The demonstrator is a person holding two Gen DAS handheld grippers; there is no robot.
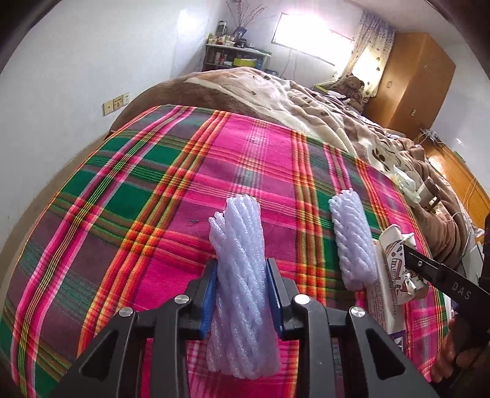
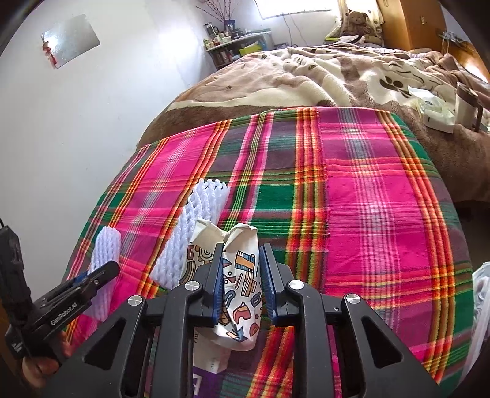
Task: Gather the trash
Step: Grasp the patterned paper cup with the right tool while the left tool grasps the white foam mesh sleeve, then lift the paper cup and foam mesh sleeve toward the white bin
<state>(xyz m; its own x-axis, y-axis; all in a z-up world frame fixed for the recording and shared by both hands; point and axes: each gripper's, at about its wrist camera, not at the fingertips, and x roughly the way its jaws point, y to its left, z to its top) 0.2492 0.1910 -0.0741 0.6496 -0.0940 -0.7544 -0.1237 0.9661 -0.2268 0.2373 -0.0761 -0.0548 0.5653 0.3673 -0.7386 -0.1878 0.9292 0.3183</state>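
Trash lies on a bed, all of it gathered at the near end of a pink, green and orange plaid cloth [image 1: 171, 189] that covers that end of the mattress. Beyond the cloth's far edge spreads a brown and cream blanket [image 2: 321, 76] printed with paw marks, and past the blanket's far side a teddy bear [image 2: 356, 20] sits by a wooden wardrobe [image 1: 410, 79]. On the cloth, toward its near edge, rest two white foam nets. One foam net [image 1: 242, 269] sits between the blue pads of the left gripper [image 1: 242, 294], whose jaws are closed narrowly against its sides so that it is held, its far tip fanning out past the fingertips. A second foam net [image 1: 352, 238] lies free on the cloth just beside the first, toward the cloth's right edge. Touching that second net on its right is a crumpled paper cup [image 2: 239, 287] printed with coloured shapes; the right gripper [image 2: 240, 290] has its jaws drawn in on the cup's sides, holding it. Under the cup lies a flat white and purple box [image 2: 208, 364], partly hidden. Off the cloth's far right corner, on the blanket, sit some pale wrappers [image 2: 435, 113], too small to make out.
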